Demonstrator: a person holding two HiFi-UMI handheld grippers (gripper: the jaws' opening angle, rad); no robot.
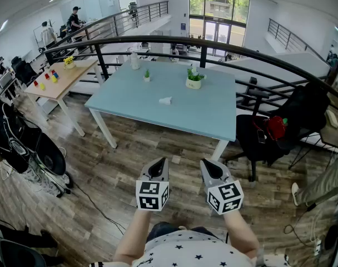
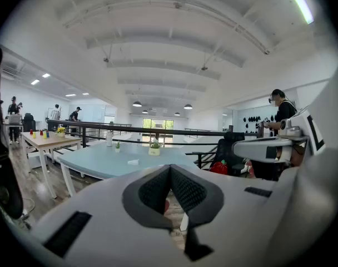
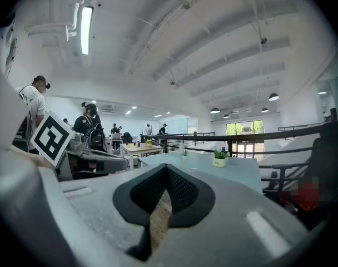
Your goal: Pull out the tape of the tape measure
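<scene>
Near the person's body, low in the head view, the left gripper (image 1: 157, 163) and the right gripper (image 1: 209, 164) hang side by side over the wooden floor (image 1: 130, 149), both aimed at the far blue table (image 1: 202, 113) and well apart from it.

That view does not show the pads clearly. Each gripper's own view does: the left gripper (image 2: 170, 168) has its jaws pressed together with nothing between them, and so does the right gripper (image 3: 167, 168).

A small white thing (image 1: 165, 100) lies alone mid-table, nearer than the potted plant (image 1: 194, 78). It may be the tape measure, but it is too small to tell. The left gripper view also shows it (image 2: 133, 162); in the right gripper view I cannot find it.

Only the head view shows the black chair (image 1: 258, 135) at the table's right.
</scene>
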